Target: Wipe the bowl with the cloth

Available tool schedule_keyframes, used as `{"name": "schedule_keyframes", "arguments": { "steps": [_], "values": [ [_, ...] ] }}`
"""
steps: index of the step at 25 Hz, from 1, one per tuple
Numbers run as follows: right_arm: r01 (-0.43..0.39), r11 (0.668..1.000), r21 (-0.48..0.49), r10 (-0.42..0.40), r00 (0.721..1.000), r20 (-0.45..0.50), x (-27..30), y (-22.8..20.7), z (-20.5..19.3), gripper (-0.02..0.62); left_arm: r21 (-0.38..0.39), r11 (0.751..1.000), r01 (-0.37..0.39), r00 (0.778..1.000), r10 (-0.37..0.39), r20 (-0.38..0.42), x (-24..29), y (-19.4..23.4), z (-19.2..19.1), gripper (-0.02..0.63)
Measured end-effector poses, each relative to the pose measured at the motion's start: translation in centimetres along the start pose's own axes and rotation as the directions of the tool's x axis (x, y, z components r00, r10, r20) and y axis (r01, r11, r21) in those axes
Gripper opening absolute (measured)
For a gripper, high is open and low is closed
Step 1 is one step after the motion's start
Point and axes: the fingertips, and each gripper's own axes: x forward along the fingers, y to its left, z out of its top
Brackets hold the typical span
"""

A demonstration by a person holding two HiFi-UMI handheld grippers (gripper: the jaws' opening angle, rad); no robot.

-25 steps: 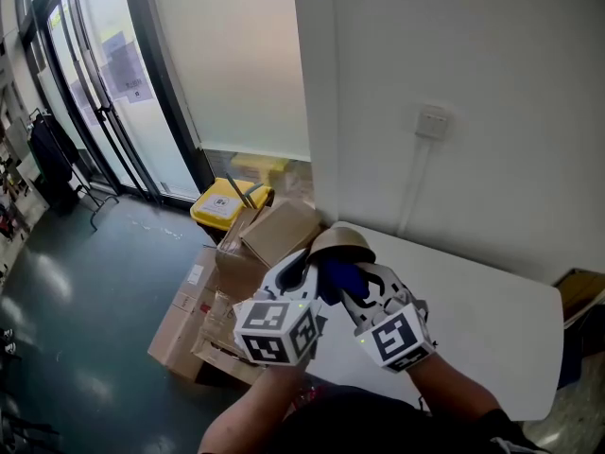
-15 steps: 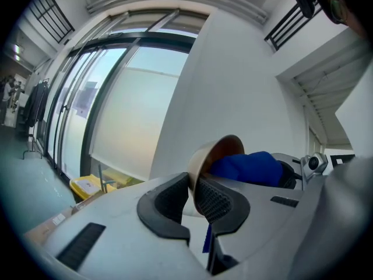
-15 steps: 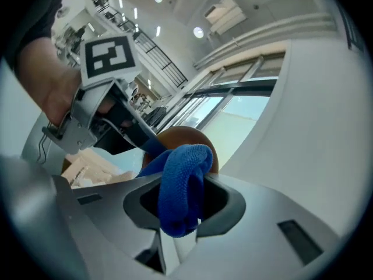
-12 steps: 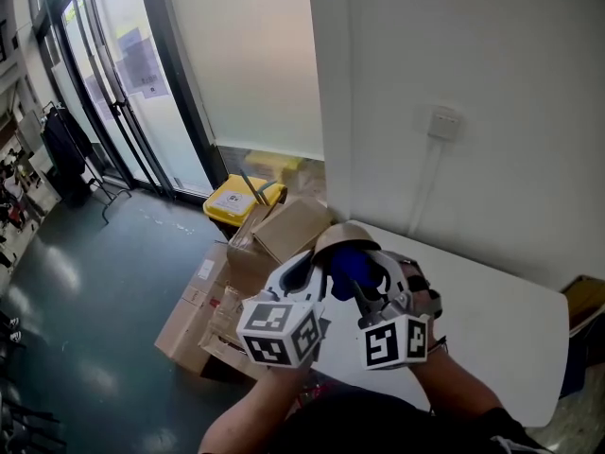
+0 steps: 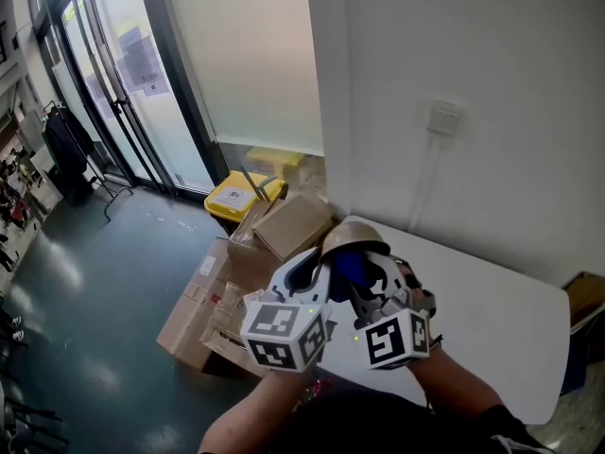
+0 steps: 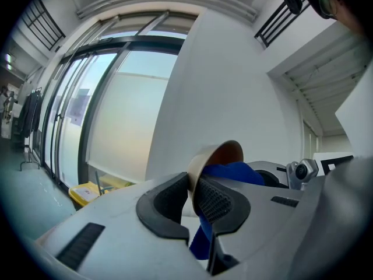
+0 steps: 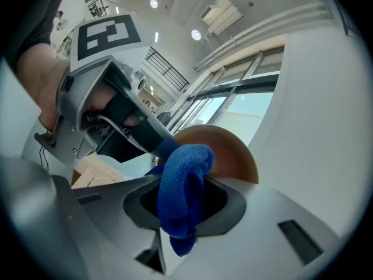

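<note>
A tan bowl [image 5: 348, 238] is held up in the air, tilted on its side above the table's left end. My left gripper [image 6: 193, 198] is shut on the bowl's rim [image 6: 197, 167], one pad on each side of the wall. My right gripper [image 7: 182, 200] is shut on a bunched blue cloth [image 7: 183, 185], which is pressed into the bowl's brown inside [image 7: 224, 153]. In the head view the blue cloth [image 5: 348, 269] shows between both grippers, just under the bowl. The two marker cubes [image 5: 282, 332] sit side by side near the person's forearms.
A white table [image 5: 492, 324] stands against the white wall, with a wall socket [image 5: 442, 120] above it. Cardboard boxes [image 5: 284, 230] are stacked on the floor at the table's left end, beside a yellow bin [image 5: 236, 197]. Glass doors [image 5: 113, 83] line the far left.
Both grippers with bowl and cloth have drifted slightly right and up. The right gripper has turned, its marker cube now facing more squarely toward the head camera.
</note>
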Motion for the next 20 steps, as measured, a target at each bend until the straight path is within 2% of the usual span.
{"name": "schedule_keyframes", "arguments": {
  "steps": [7, 13, 20],
  "values": [
    [-0.093, 0.990, 0.108, 0.091, 0.996, 0.020, -0.8, 0.9, -0.6, 0.077, -0.022, 1.000, 0.007, 1.000, -0.008, -0.006, 0.2, -0.3, -0.5, 0.044],
    [-0.176, 0.971, 0.161, 0.169, 0.984, 0.053, -1.4, 2.3, -0.8, 0.077, -0.039, 0.999, 0.006, 1.000, -0.006, -0.002, 0.3, 0.0, -0.5, 0.043],
    [-0.280, 0.940, 0.193, 0.274, 0.960, 0.056, -2.6, 4.9, -1.8, 0.077, -0.095, 0.995, 0.008, 1.000, -0.008, 0.003, 0.3, 0.5, -0.6, 0.038]
  ]
}}
